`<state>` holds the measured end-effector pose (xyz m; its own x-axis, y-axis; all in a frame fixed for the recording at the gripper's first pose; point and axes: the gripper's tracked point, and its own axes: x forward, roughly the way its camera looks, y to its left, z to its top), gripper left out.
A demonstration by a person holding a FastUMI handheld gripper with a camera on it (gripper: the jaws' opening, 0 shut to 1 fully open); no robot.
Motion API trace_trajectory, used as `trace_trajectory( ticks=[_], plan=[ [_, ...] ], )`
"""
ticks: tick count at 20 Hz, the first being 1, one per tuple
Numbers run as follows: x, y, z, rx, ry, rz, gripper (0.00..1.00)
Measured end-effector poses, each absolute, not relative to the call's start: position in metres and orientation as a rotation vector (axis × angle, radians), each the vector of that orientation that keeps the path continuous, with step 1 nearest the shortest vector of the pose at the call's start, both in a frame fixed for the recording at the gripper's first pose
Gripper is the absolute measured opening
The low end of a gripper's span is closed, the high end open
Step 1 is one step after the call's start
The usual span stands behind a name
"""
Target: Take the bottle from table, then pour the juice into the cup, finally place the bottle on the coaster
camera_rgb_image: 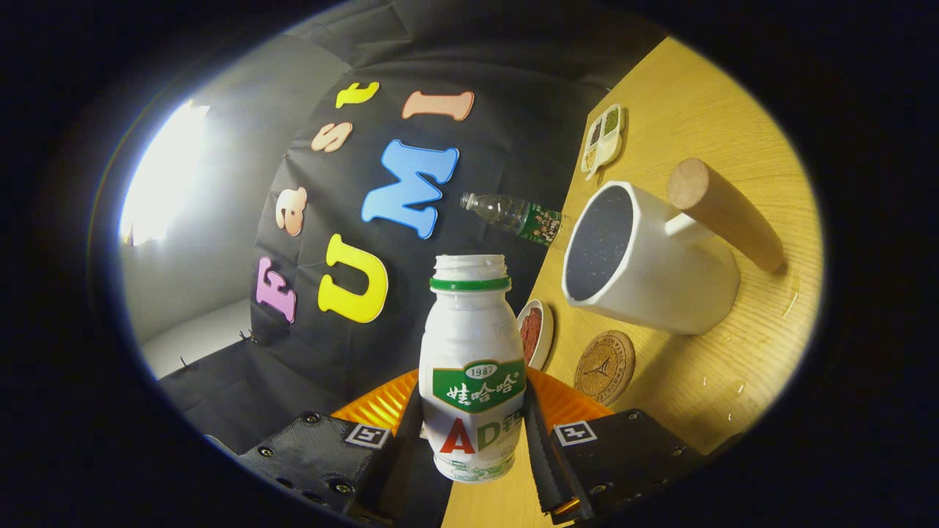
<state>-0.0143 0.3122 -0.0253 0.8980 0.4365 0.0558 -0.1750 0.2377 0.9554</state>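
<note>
Your hand-held gripper (473,440) is closed down to the width of the white bottle (472,367), one finger pressed on each side of its lower body, so you hold it firmly between them. The bottle has a green ring at the neck, its mouth is uncapped, and it is raised off the counter (704,110); the whole scene looks rolled to one side, with the counter running up along the side of the bottle. Just beyond the fingers, on the counter, you have one round cork coaster (604,366), bare on top. Just beside it stands one white cup (645,257) with a thick wooden handle (726,213), its dark open mouth turned towards the bottle's side. At the counter's near edge, close by the coaster, sits one small dish (534,331) holding something reddish. Farther along the same edge lies one clear plastic bottle (513,215) with a green label, pointing out past the edge. Beyond the cup, near the far end, you have one small divided tray (603,139) with several compartments. The bottle you hold is off the counter's edge, over the dark cloth. Past the cup's handle the counter is bare wood.
</note>
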Motion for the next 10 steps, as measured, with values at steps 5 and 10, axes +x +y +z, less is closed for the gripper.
trace_trajectory(
  ticks=[5, 10],
  plan=[
    [-0.013, 0.309, -0.016, 1.367, 0.227, 0.433, 0.66],
    [-0.014, 0.307, -0.012, 1.463, 0.237, 0.412, 0.66]
  ],
)
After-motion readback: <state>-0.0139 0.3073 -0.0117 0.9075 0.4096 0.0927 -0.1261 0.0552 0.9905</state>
